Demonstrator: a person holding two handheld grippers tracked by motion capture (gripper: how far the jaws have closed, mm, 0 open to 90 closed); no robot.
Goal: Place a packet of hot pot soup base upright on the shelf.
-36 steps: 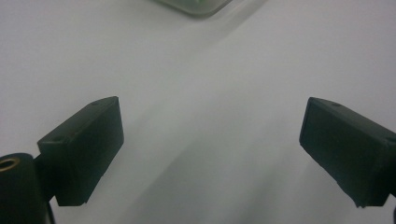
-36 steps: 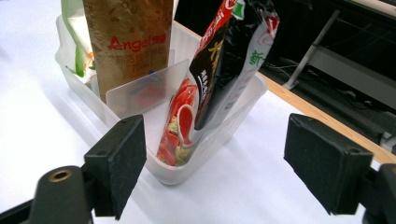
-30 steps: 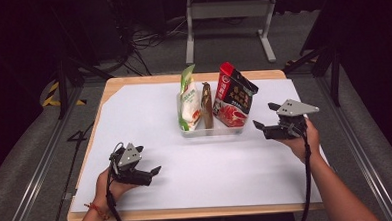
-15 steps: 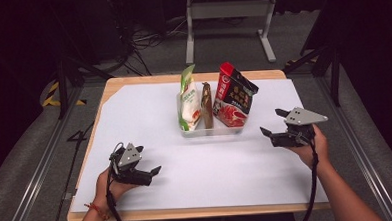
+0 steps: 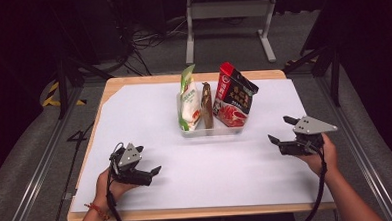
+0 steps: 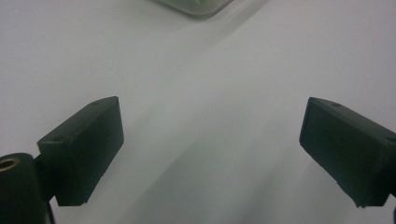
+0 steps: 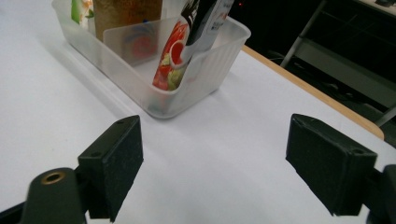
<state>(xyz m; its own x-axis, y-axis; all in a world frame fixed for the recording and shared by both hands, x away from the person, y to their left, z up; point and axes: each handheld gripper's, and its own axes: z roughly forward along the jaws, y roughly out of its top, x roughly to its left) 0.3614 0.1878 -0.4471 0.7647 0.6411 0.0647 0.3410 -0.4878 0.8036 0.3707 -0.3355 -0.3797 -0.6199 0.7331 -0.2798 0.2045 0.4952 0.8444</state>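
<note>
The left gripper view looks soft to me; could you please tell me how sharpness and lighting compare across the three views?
Left gripper view: hazy throughout, the clear bin's corner smeared, the white sheet washed out. Right gripper view: sharper near the bin, its packets readable, the dark background blurred. High view: evenly lit table, dark surroundings, mild overall softness.

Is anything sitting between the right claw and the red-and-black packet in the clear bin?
No loose object. Bare white table cover lies between the open right claw and the clear plastic bin. The bin's near wall fronts the lower part of the red-and-black snack packet; its top stands clear above the rim.
</note>
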